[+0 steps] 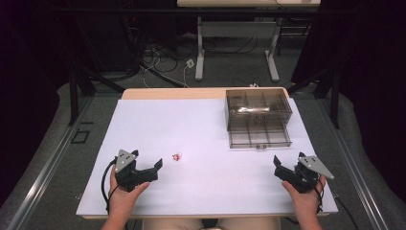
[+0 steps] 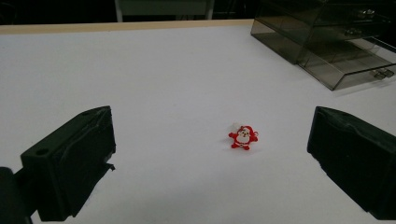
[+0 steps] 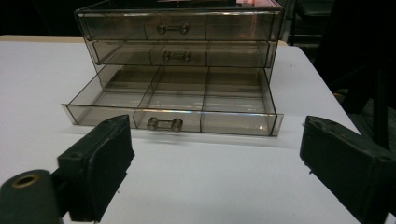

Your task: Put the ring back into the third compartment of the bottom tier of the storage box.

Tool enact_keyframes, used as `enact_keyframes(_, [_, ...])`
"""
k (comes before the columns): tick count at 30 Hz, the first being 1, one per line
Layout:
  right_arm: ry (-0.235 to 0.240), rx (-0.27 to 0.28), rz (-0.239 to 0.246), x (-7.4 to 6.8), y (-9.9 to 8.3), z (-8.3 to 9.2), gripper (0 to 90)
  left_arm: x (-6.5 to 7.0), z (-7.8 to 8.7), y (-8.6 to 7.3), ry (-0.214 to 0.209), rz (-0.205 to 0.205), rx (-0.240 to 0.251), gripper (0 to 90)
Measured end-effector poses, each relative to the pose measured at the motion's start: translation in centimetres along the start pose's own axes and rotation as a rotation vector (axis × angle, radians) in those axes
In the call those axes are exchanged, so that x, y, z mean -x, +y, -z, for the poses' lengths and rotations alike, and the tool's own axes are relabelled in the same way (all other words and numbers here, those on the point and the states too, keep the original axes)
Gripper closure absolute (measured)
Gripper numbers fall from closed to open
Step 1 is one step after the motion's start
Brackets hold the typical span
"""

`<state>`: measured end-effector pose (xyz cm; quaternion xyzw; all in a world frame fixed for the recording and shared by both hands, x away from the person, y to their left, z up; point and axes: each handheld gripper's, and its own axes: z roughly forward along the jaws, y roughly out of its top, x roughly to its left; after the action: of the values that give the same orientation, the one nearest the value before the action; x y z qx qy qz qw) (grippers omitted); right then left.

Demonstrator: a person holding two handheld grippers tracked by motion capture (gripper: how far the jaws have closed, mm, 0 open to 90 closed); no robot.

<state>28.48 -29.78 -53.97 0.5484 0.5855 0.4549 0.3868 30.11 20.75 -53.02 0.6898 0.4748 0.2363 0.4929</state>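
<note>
A small red Santa figure (image 1: 177, 156) (image 2: 243, 137) lies flat on the white table, a little ahead of my left gripper (image 1: 157, 166) (image 2: 210, 158), whose jaws stand wide apart and hold nothing. At the back right stands a smoky clear drawer cabinet (image 1: 258, 106) (image 3: 180, 37) with its bottom drawer (image 1: 259, 137) (image 3: 173, 105) pulled out and divided into several compartments. My right gripper (image 1: 277, 165) (image 3: 215, 163) faces that drawer from the near right, open and bare. A hand holds each gripper at the table's front edge.
The white table top (image 1: 201, 129) ends in a wooden strip at the back. Beyond it are another table's legs (image 1: 199, 52) and loose cables (image 1: 163, 57) on the floor. Dark curtains hang at both sides.
</note>
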Motion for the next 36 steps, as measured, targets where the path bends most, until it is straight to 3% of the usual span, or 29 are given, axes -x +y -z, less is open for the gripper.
enact_keyframes(3, [0.015,-0.036,0.014,-0.1,0.0,0.3,12.0,0.1,-0.2,0.1,-0.006,0.004,-0.005,1.0])
enact_keyframes(8, [0.037,-0.031,0.037,-0.4,-0.1,0.3,14.6,0.4,-0.9,0.4,-0.023,0.016,-0.006,1.0])
enact_keyframes(10, [0.043,-0.058,0.043,-0.5,0.0,0.5,14.6,0.5,-1.0,0.5,-0.023,0.013,-0.009,1.0])
enact_keyframes(11, [0.043,-0.032,0.043,-0.6,-0.1,0.4,14.7,0.5,-1.0,0.5,-0.028,0.020,-0.008,1.0])
enact_keyframes(25, [0.054,-0.045,0.042,-1.1,-0.4,0.3,14.8,1.3,-2.0,1.8,-0.020,-0.012,-0.012,9.7])
enact_keyframes(36, [0.043,-0.043,0.044,-1.0,-0.5,0.1,15.0,1.3,-3.0,2.5,-0.008,-0.008,-0.029,14.7])
